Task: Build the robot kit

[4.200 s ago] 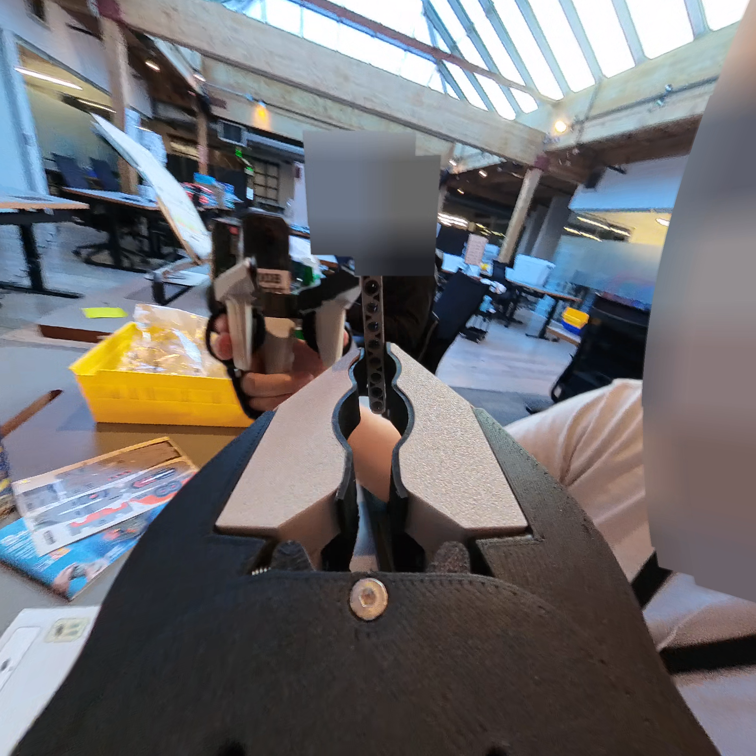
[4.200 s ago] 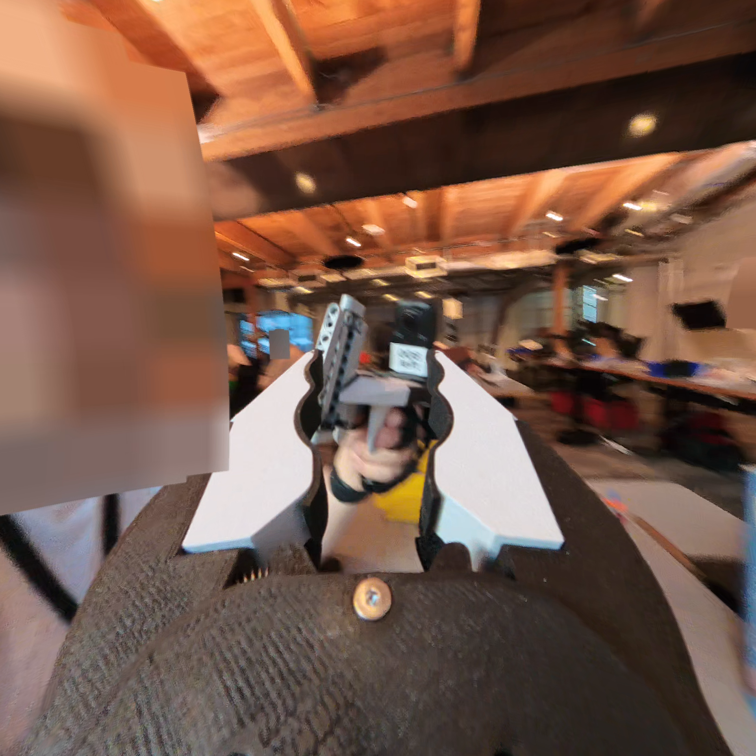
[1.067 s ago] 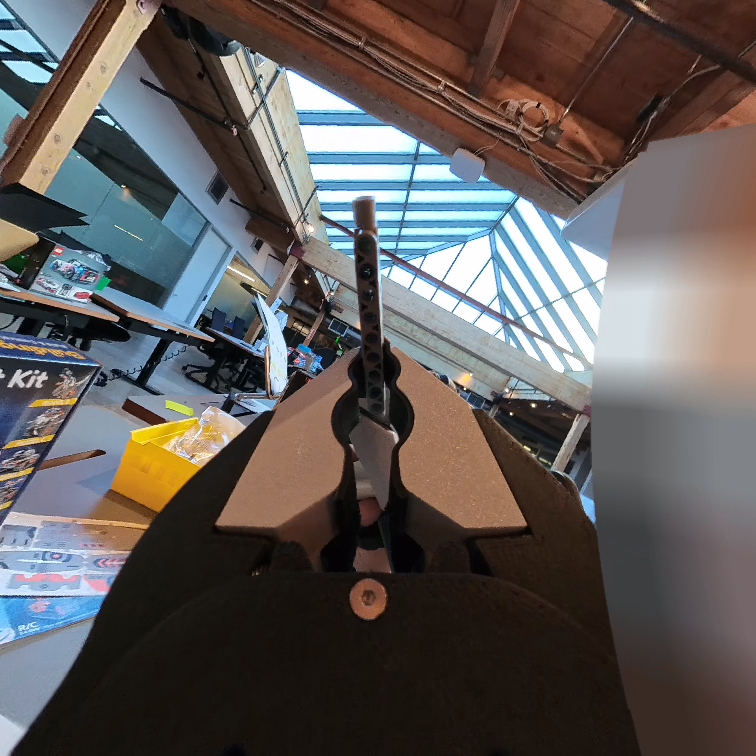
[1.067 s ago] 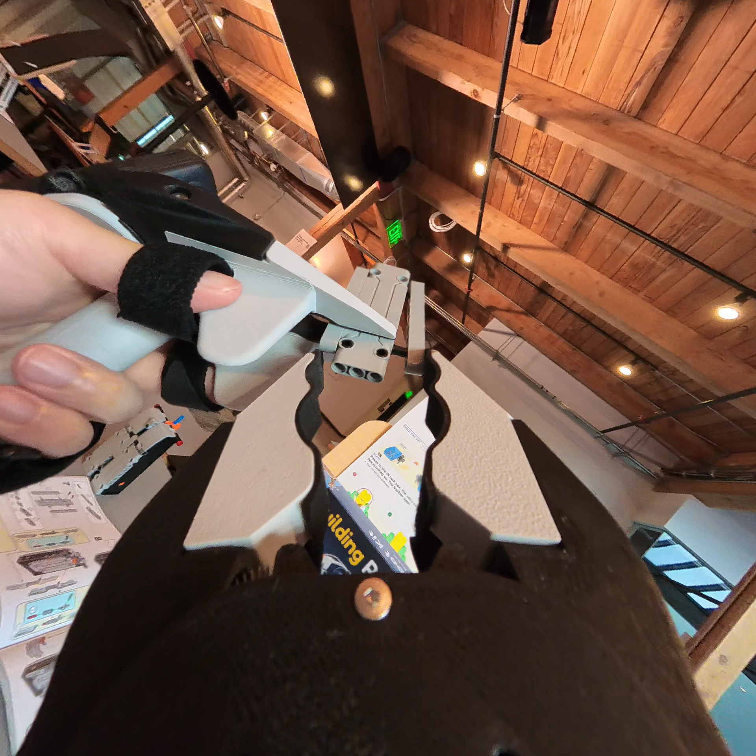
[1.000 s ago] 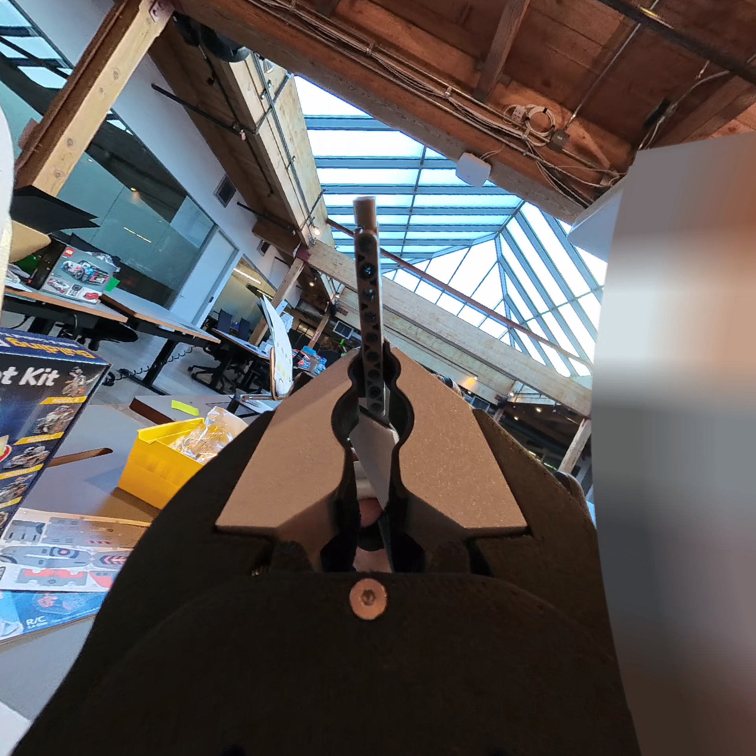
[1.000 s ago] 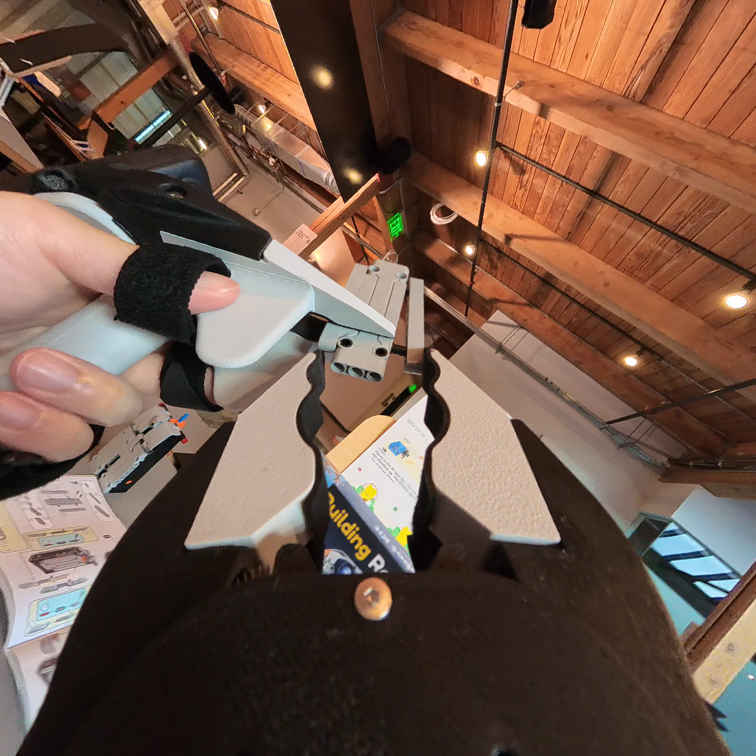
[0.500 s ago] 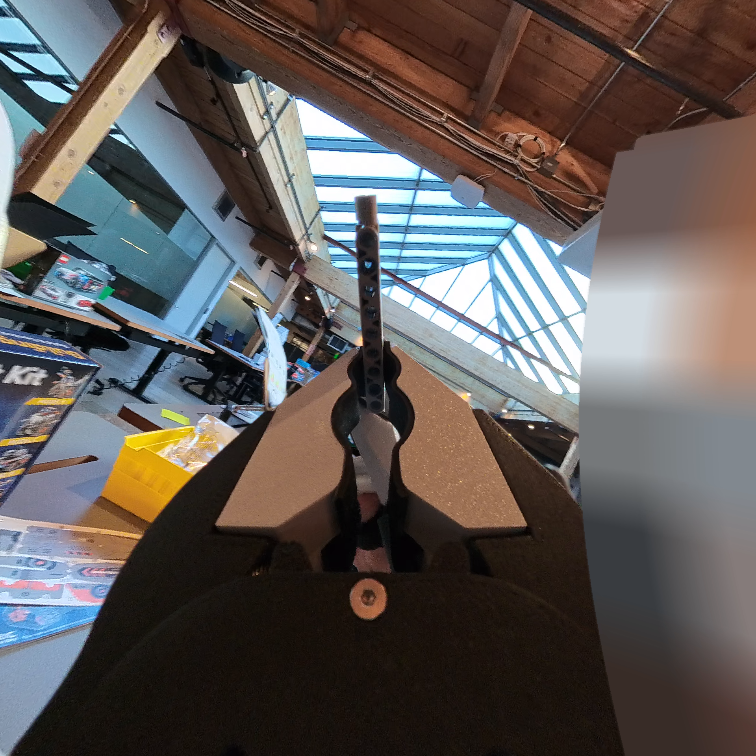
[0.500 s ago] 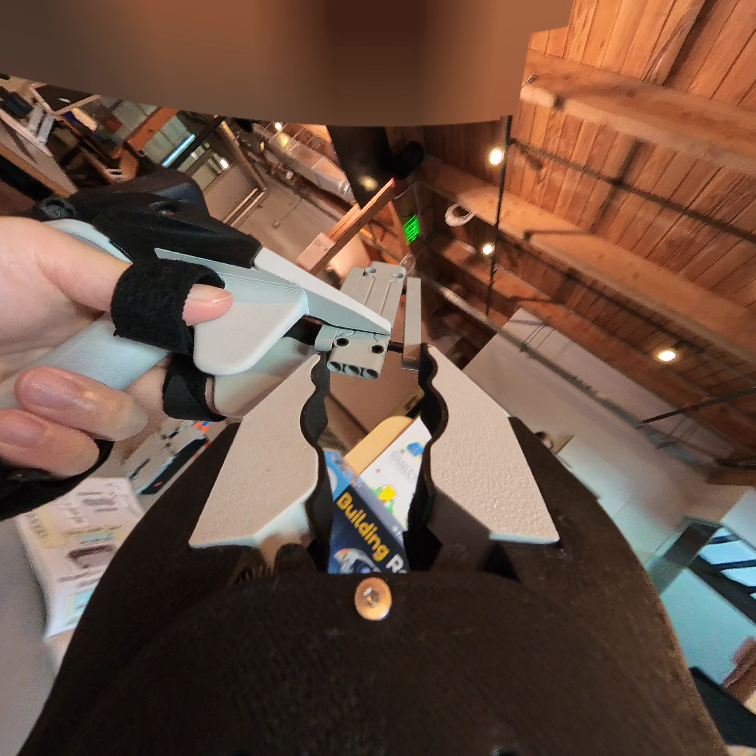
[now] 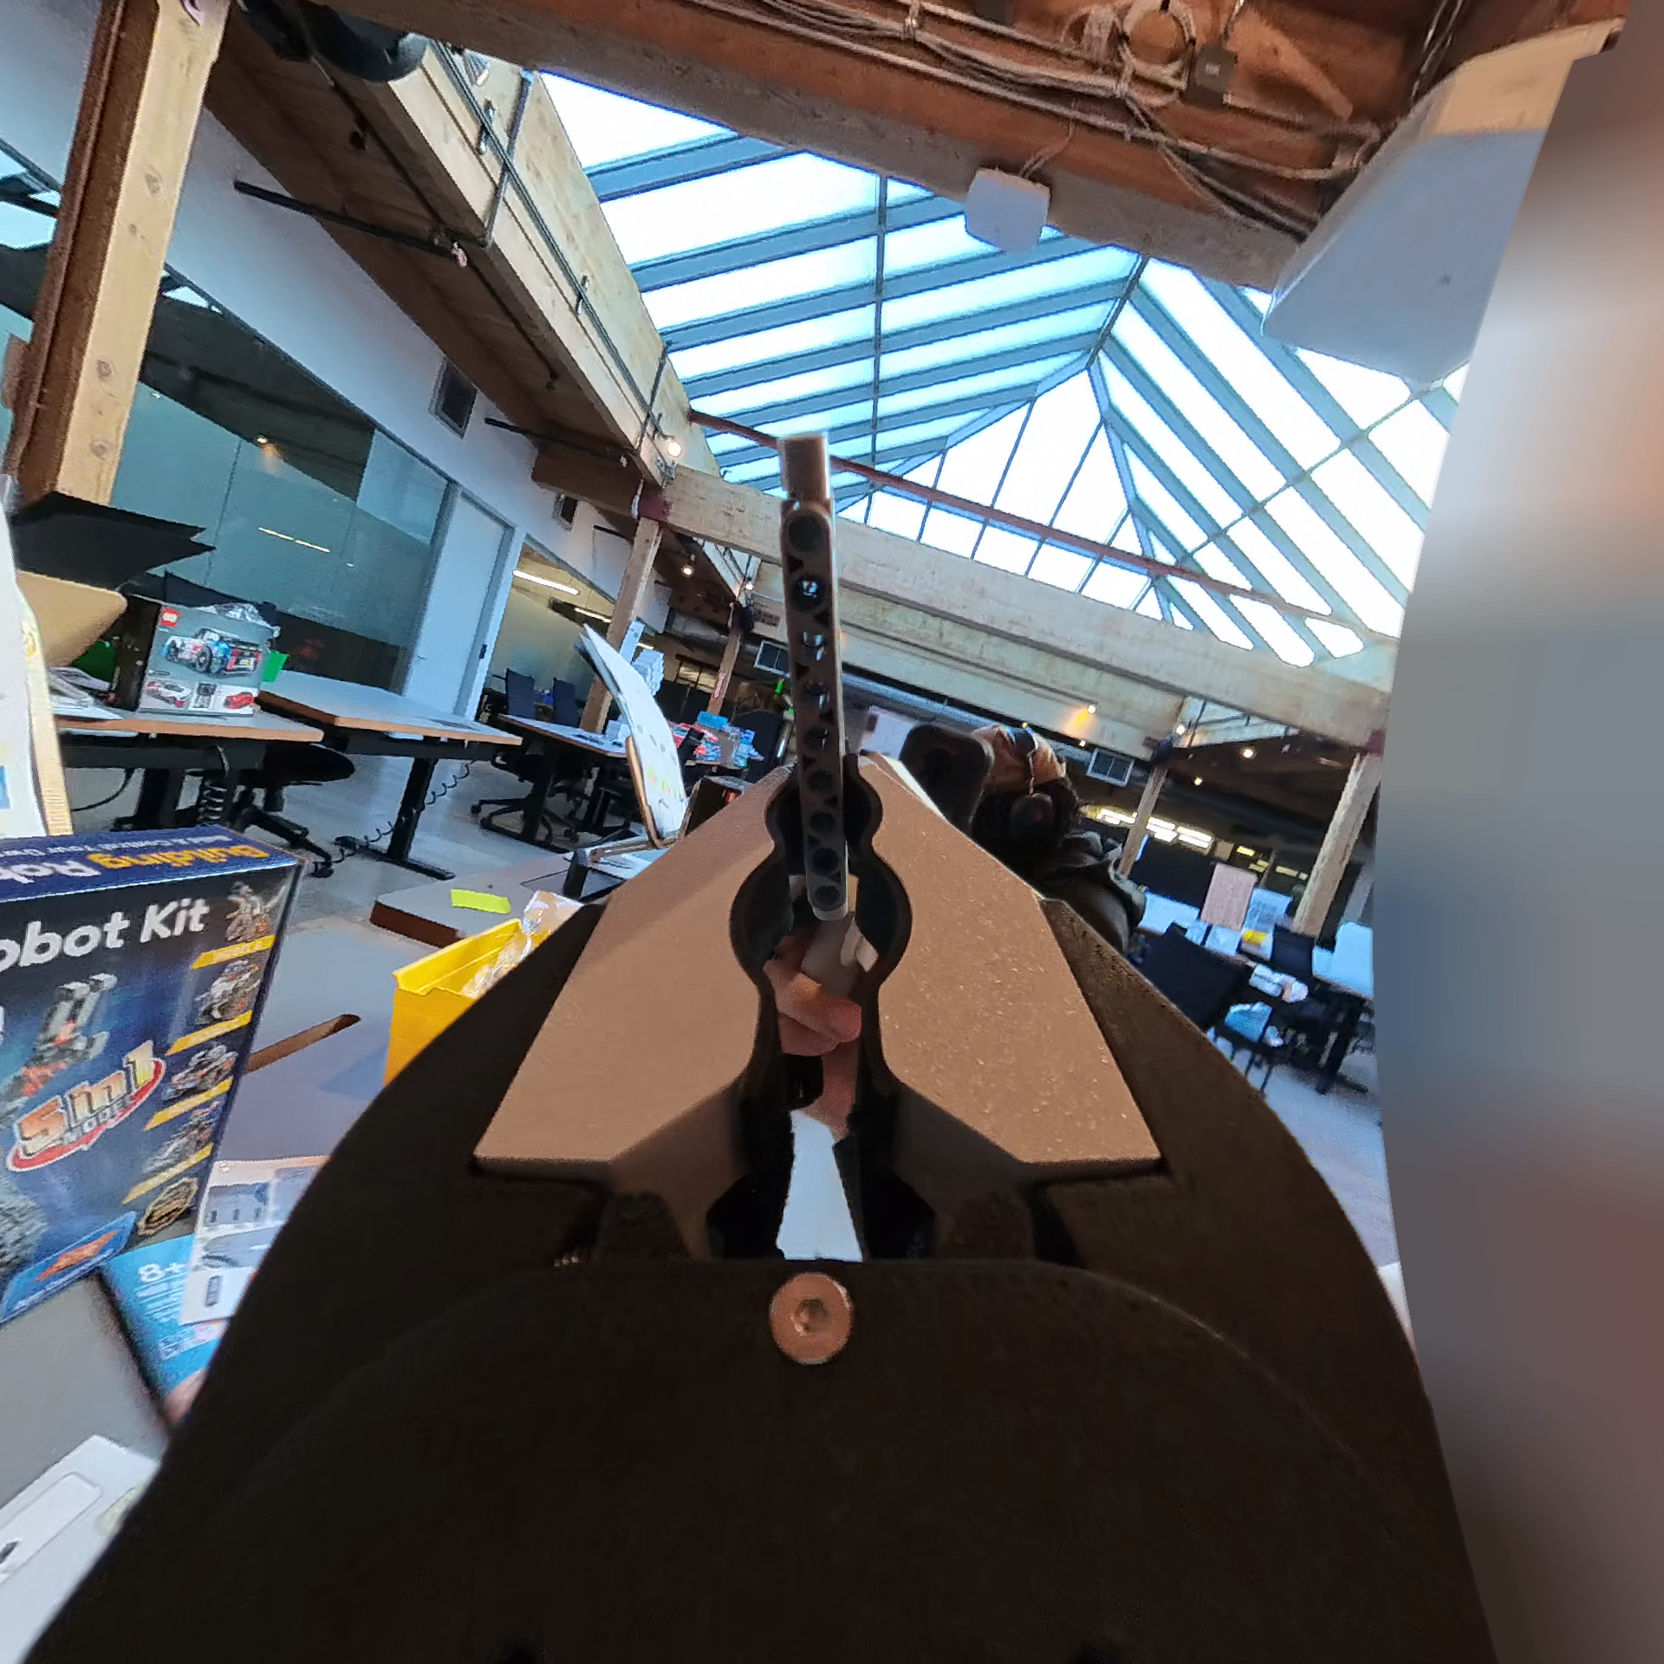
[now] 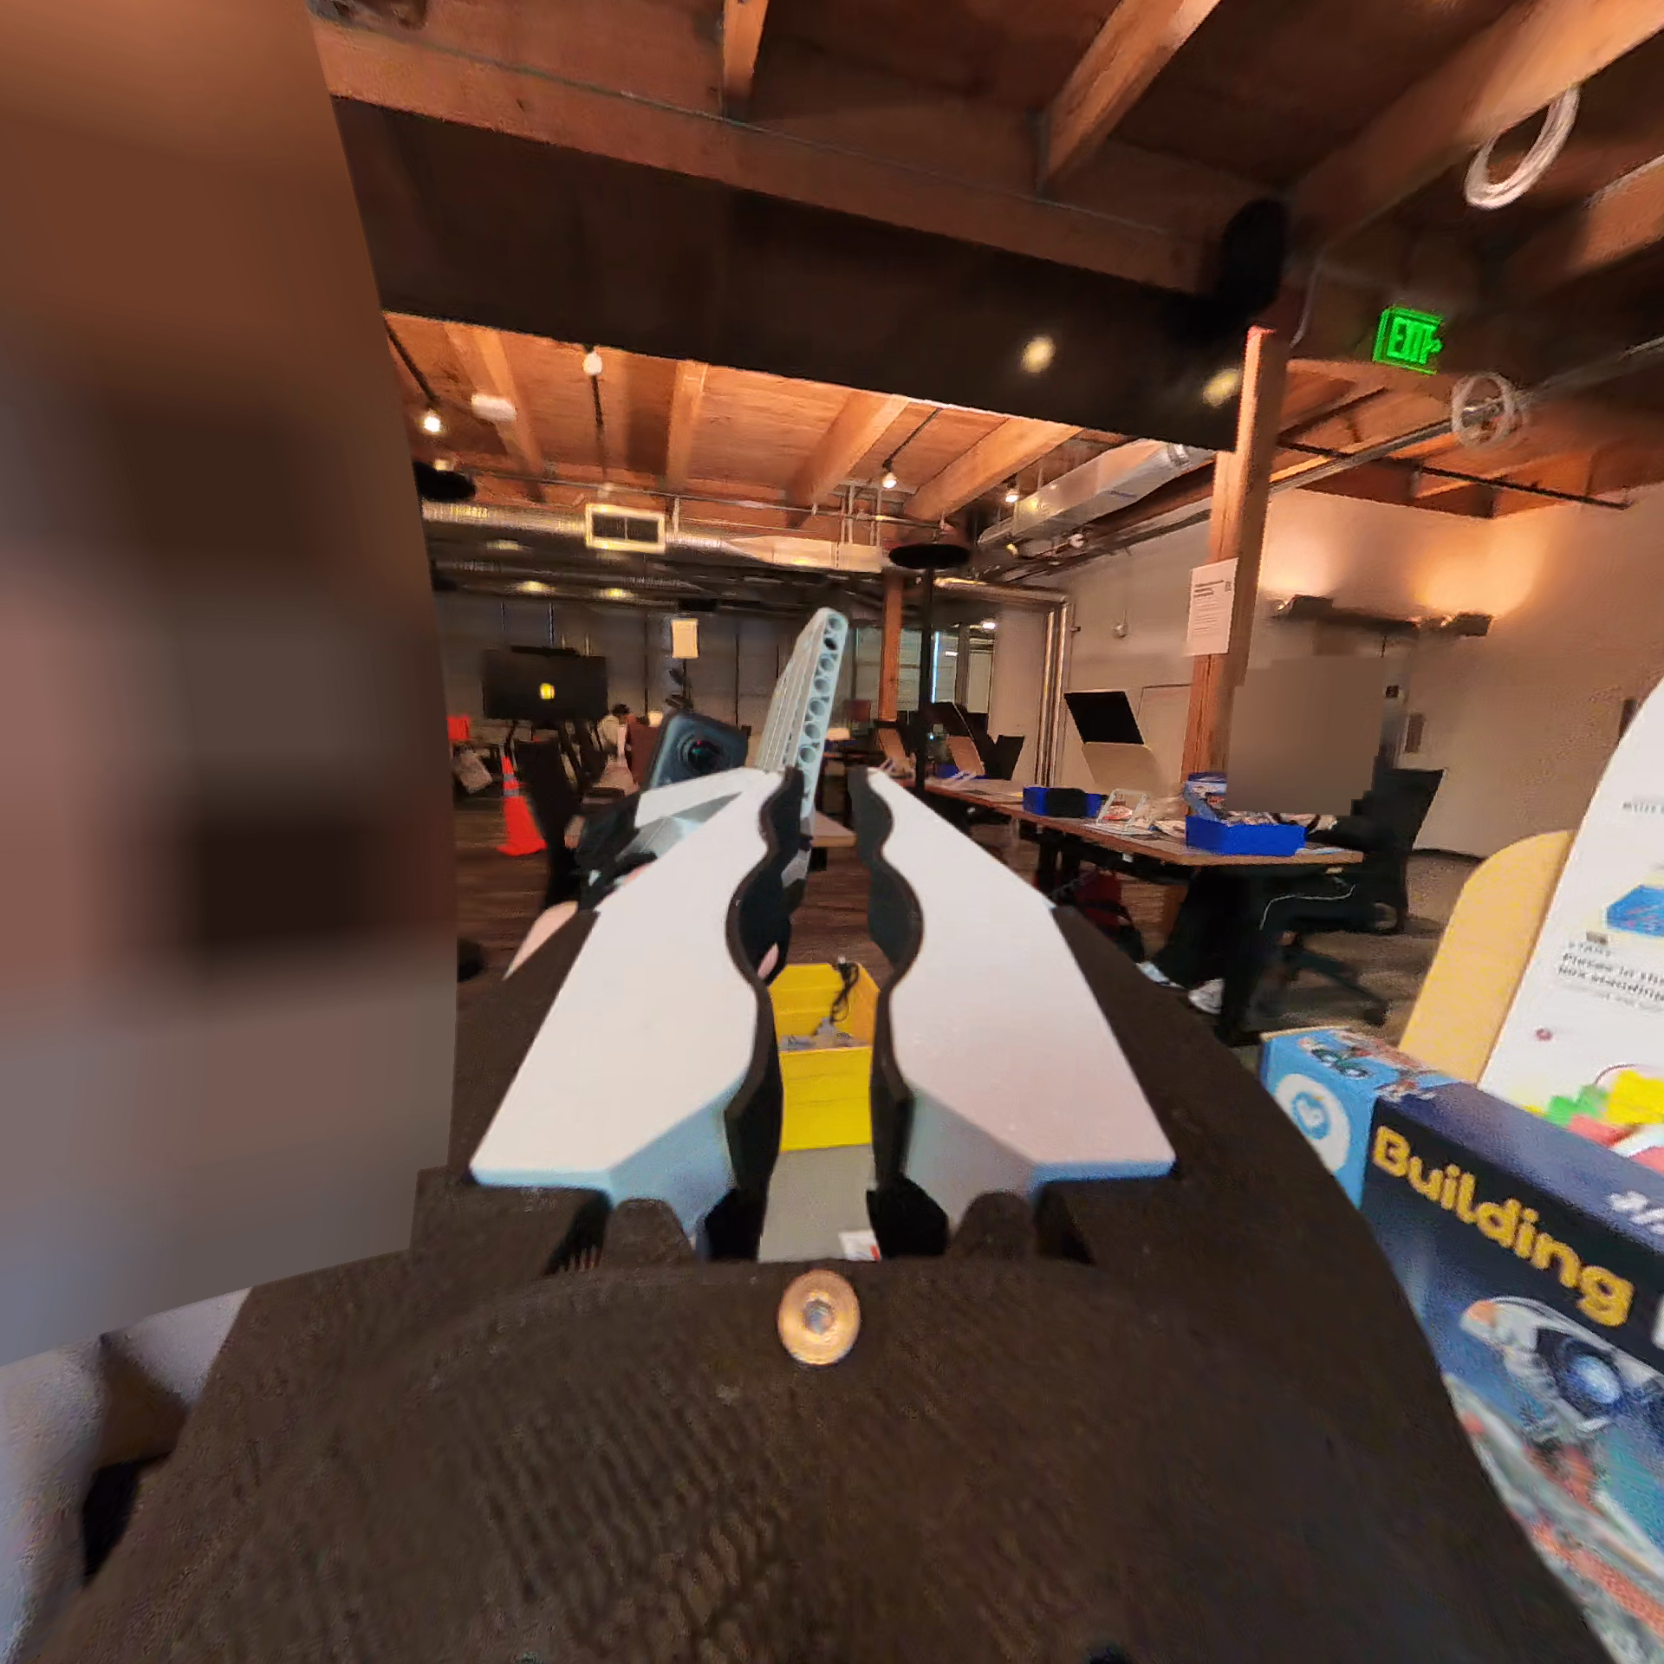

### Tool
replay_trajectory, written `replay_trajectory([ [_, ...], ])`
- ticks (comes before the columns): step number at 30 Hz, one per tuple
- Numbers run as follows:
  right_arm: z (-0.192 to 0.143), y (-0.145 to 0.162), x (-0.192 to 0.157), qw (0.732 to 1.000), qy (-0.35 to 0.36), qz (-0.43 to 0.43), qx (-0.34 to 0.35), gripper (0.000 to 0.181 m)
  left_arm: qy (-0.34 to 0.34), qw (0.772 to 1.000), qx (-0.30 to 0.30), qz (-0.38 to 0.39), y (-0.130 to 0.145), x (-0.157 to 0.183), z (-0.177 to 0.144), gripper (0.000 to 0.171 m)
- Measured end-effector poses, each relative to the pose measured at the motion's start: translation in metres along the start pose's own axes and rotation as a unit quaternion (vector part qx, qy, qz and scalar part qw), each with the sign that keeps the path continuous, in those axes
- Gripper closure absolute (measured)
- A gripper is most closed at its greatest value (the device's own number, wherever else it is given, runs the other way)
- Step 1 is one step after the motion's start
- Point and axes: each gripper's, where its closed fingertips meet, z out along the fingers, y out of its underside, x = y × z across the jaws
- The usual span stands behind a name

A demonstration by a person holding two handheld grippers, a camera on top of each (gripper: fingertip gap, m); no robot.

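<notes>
Left gripper (image 9: 821, 815) is clamping a long grey perforated beam (image 9: 813, 684) between its tips; the beam is standing nearly upright, sticking out above the tips toward the skylight. Part of the person's hand (image 9: 815, 1013) is showing through the gap lower down, behind the beam's foot.

Right gripper (image 10: 824, 783) is sitting with its jaws apart and nothing between them. The same pale beam (image 10: 810, 702) is rising just beyond and slightly left of its tips, curved by the lens; whether the left finger (image 10: 666, 945) is touching it cannot be told. The other gripper's dark camera (image 10: 693, 752) is showing to the left, with fingertips of the hand beneath it partly hidden.

Around the left gripper: a yellow bin (image 9: 450, 986) holding clear bags is lying on the table to the left, a dark blue kit box (image 9: 117, 1062) is standing nearer at the left edge, and printed sheets (image 9: 239, 1211) are lying beside it.

Around the right gripper: a yellow bin (image 10: 824, 1071) is showing through the open gap, far below the tips. A dark blue box (image 10: 1522, 1279) is standing near on the right, a light blue box (image 10: 1324, 1103) behind it, and a white board with coloured print (image 10: 1612, 918) is leaning at the far right edge.
</notes>
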Motion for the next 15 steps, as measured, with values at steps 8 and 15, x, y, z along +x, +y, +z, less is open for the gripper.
replay_trajectory([
  [8, 0.004, 0.012, -0.020, 0.902, 0.090, -0.412, -0.090, 0.168, 0.003, 1.000, -0.015, -0.007, 0.007, 0.006, 0.004, 0.167],
  [15, 0.011, 0.018, -0.019, 0.885, 0.112, -0.440, -0.108, 0.175, -0.002, 1.000, -0.017, -0.002, 0.007, 0.007, 0.004, 0.167],
])
